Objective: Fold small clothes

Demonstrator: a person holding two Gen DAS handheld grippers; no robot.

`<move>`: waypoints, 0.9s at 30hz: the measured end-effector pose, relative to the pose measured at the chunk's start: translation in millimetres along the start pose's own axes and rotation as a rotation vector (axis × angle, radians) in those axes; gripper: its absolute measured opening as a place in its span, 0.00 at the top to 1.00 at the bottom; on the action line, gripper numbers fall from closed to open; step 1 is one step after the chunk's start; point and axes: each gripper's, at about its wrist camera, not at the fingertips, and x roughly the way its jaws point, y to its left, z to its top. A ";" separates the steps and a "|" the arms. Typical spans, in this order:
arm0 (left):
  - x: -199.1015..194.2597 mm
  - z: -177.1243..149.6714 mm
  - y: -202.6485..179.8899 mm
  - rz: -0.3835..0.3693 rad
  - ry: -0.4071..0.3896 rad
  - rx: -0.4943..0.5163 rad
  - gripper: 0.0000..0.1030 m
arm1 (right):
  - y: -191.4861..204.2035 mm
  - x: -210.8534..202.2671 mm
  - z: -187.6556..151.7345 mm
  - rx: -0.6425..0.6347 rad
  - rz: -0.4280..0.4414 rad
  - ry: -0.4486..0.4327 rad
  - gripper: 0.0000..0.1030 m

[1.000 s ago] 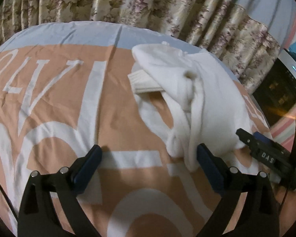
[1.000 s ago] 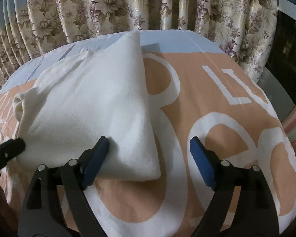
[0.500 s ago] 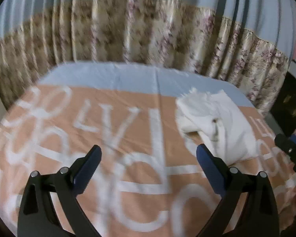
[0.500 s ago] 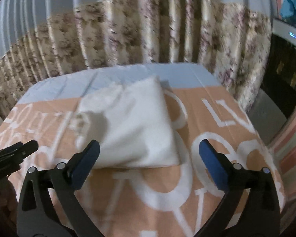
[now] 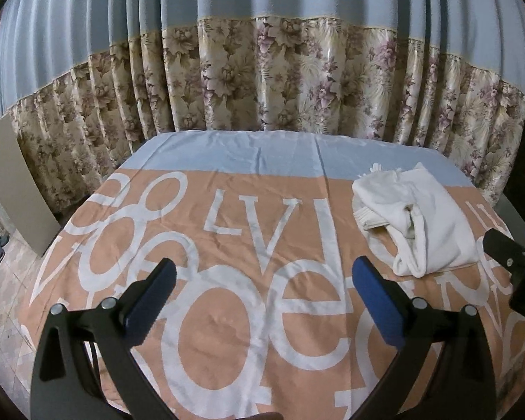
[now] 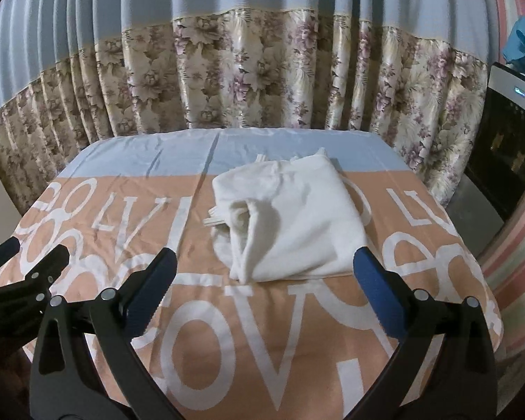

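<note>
Checking fold: peach lettered bedspread (image 6: 255,343) fills lower frame; flatten any bulge before leaving.
Garment: white folded garment (image 6: 297,220) centre frame, rolled edge loose.
Right gripper (image 6: 262,280): spread wide, empty.
Left gripper (image 5: 262,281): spread, empty.

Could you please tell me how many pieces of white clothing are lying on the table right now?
1: a folded white garment on the orange lettered cloth, toward the far side; anything tucked inside it would be hidden.

Both tongs, left tongs (image 5: 264,287) and right tongs (image 6: 264,285), are black-framed with blue pads and silver rivets.
</note>
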 end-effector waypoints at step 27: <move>-9.9 7.1 -12.4 -0.043 -0.018 -0.001 0.02 | 1.6 -13.8 8.7 0.001 0.012 -0.027 0.03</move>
